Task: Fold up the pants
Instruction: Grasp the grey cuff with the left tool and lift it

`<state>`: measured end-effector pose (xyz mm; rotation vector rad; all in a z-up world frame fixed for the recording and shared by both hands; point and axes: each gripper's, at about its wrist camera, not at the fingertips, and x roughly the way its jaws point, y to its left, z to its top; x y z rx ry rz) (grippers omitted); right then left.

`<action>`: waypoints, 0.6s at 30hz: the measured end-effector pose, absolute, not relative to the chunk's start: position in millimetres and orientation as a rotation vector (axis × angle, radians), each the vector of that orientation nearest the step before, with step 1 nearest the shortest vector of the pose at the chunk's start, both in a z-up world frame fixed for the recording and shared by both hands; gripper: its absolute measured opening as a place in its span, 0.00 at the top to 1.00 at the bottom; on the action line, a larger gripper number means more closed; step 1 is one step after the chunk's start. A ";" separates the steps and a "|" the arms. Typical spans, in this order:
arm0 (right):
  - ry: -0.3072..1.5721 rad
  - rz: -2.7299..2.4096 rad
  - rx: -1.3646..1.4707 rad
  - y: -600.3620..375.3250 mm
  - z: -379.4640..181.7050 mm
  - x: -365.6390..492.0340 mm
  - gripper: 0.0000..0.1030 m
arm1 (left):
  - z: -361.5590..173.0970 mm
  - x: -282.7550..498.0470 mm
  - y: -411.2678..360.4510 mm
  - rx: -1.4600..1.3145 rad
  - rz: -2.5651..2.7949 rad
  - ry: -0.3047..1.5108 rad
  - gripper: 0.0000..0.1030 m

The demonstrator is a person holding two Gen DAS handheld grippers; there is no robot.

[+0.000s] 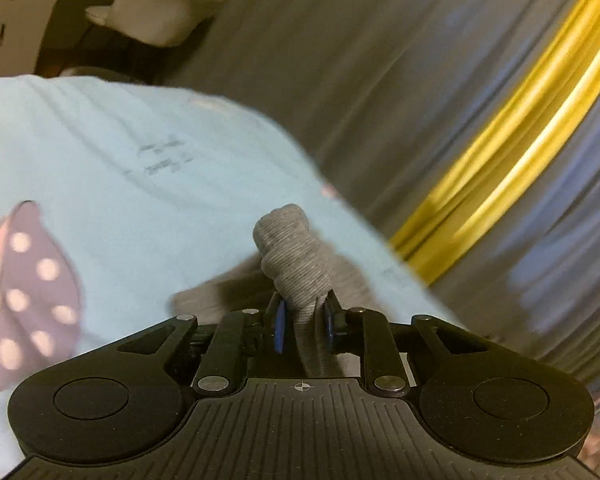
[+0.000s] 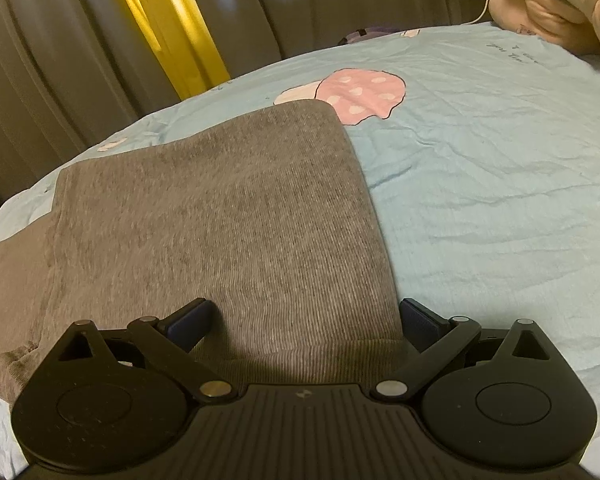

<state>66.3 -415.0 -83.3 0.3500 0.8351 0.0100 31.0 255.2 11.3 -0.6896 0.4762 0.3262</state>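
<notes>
**Grey pants on the bed, one bunch gripped**

We are seeing curtains [image 2: 80,60] hanging beyond the bed [image 2: 480,200], a pink pillow [image 2: 540,12] lying at its far corner. Our left tongs [image 1: 302,326] are pinching bunched pants [image 1: 292,256]. Our right tongs [image 2: 306,320] are gaping wide over the pants' near edge.

**Count of things on and around the bed**

One pair of grey pants [image 2: 220,216]. Two grippers: the left gripper [image 1: 303,322] and the right gripper [image 2: 306,320]. One light-blue bedsheet [image 2: 500,184] with two whole spotted mushroom prints, one per view [image 2: 360,94] [image 1: 28,288]. One yellow curtain strip [image 2: 168,28]. One peach pillow [image 2: 540,12].
</notes>
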 end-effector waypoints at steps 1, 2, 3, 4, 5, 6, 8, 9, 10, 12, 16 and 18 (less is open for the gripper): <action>0.835 0.009 0.350 -415.2 -83.6 67.1 0.04 | -0.6 34.2 256.5 -0.667 0.363 0.543 0.70; 0.835 0.009 0.350 -415.2 -83.5 67.5 0.04 | -10.0 37.0 257.3 -0.661 0.398 0.610 0.66; 0.836 0.008 0.350 -415.2 -83.3 67.5 0.04 | -16.7 37.5 257.2 -0.661 0.413 0.650 0.54; 0.836 0.008 0.351 -415.0 -83.1 67.2 0.04 | -20.3 33.9 256.6 -0.671 0.409 0.654 0.40; 0.836 0.007 0.351 -415.2 -83.0 67.0 0.04 | -21.9 30.0 256.5 -0.697 0.397 0.645 0.36; 0.836 0.007 0.351 -415.1 -82.8 66.9 0.04 | -23.4 28.7 257.5 -0.727 0.377 0.640 0.29; 0.835 0.005 0.349 -414.8 -82.9 66.8 0.04 | -27.6 30.9 261.2 -0.779 0.349 0.645 0.24; 0.835 0.004 0.348 -414.6 -83.0 67.0 0.04 | -29.1 33.3 263.3 -0.786 0.344 0.651 0.23; 0.834 0.004 0.347 -414.6 -82.9 67.0 0.04 | -31.0 37.8 266.1 -0.792 0.343 0.655 0.23; 0.831 0.003 0.348 -414.7 -83.0 66.8 0.04 | -31.8 47.7 272.0 -0.812 0.343 0.646 0.22; 0.827 0.001 0.348 -414.5 -82.6 66.0 0.04 | -37.2 61.1 273.7 -0.825 0.351 0.648 0.21; 0.823 0.002 0.347 -414.5 -82.7 65.6 0.04 | -38.0 64.9 273.5 -0.825 0.370 0.651 0.25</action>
